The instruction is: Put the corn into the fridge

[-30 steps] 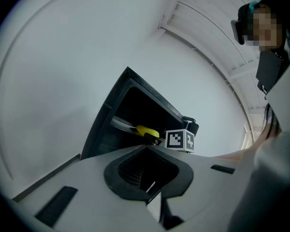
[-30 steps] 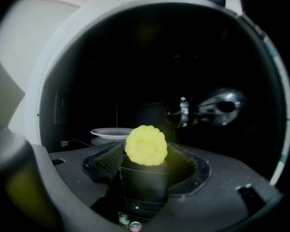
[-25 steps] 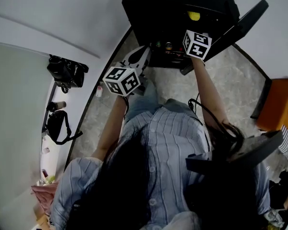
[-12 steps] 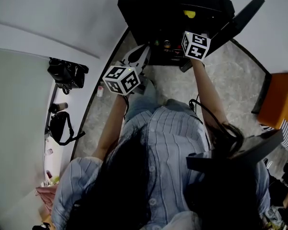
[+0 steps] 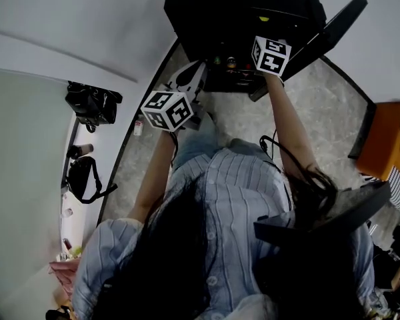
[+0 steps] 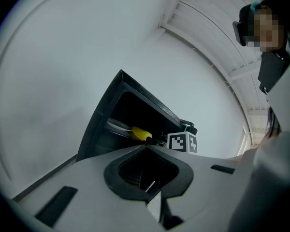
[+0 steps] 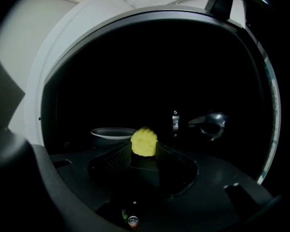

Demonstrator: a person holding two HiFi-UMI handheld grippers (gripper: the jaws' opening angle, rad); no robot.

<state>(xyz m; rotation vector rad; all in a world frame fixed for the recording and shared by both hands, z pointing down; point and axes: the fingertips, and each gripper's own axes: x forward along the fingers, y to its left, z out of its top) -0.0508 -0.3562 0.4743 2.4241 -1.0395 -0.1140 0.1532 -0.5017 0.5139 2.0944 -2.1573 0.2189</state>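
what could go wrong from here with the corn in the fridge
The right gripper has just closed its jaws on the corn, which sits at their very tips, so it may slip or roll when let go. A plate stands just behind and left of it in the dark fridge; pushing further could knock it. The open fridge door stands beside the right arm and might get bumped on the way out.

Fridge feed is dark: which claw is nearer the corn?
Right. The right claw, jaws just closed, grips the corn inside the fridge; the left claw sits shut outside it, well back.
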